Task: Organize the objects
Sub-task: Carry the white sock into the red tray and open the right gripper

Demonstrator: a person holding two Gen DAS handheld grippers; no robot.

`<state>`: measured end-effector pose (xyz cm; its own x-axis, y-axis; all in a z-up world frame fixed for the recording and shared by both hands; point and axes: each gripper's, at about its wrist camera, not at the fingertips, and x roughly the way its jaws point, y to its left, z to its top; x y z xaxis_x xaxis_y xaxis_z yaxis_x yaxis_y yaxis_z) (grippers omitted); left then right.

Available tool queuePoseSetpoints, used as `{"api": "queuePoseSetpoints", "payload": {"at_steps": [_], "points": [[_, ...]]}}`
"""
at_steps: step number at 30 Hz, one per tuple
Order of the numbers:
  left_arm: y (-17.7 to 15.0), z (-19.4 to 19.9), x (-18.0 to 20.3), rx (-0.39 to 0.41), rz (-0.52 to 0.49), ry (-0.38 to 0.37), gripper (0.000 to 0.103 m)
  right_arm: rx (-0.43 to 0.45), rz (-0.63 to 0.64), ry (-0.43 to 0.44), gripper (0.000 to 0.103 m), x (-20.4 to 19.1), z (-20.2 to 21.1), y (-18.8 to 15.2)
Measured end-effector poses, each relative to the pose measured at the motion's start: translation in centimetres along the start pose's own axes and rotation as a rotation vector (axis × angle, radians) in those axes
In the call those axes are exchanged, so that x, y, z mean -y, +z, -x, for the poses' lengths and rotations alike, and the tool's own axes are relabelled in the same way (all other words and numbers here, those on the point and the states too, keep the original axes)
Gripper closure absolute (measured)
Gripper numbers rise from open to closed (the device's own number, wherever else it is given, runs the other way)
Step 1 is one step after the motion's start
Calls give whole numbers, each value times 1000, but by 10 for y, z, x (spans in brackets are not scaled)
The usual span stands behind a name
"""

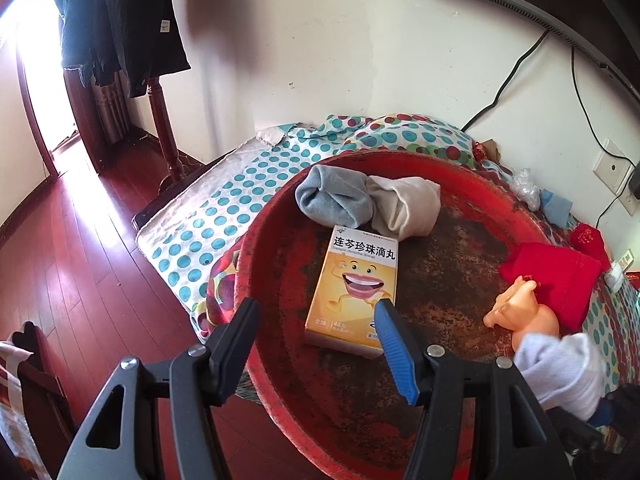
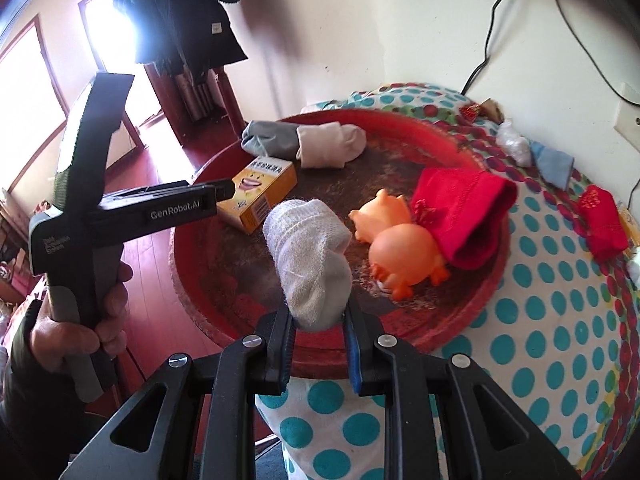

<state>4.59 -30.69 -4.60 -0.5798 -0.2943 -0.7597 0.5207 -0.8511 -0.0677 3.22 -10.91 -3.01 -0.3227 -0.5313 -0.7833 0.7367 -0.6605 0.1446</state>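
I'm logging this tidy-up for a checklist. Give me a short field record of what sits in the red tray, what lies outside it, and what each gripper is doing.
tray: round red tray on a polka-dot cloth
in tray: yellow medicine box; grey sock roll; cream sock roll; orange rubber toy; red sock
outside tray: second red sock; light blue cloth
left gripper: jaws open, empty, either side of the box's near end
right gripper: shut on white sock, over the tray's near edge
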Motion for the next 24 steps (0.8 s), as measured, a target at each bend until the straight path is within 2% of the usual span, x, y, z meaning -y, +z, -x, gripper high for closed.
{"api": "queuePoseSetpoints", "payload": {"at_steps": [7,16,19,20,22,24], "points": [[0,0,1,1,-8,1,42,-33,41,-31,83,-8,-20,6],[-2,-2,5,-12,-30,0,42,-64,23,-41,82,-3,-41,7],[-3,-1,8,2,-50,12,42,-63,18,-32,74,-1,-42,7],[-2,-1,9,2,-52,12,42,-49,15,-35,63,0,-38,7],[-3,-3,10,-7,-60,6,42,-24,10,-44,49,2,-31,6],[-3,-4,11,-11,-64,10,42,5,0,-39,49,6,-20,5]]}}
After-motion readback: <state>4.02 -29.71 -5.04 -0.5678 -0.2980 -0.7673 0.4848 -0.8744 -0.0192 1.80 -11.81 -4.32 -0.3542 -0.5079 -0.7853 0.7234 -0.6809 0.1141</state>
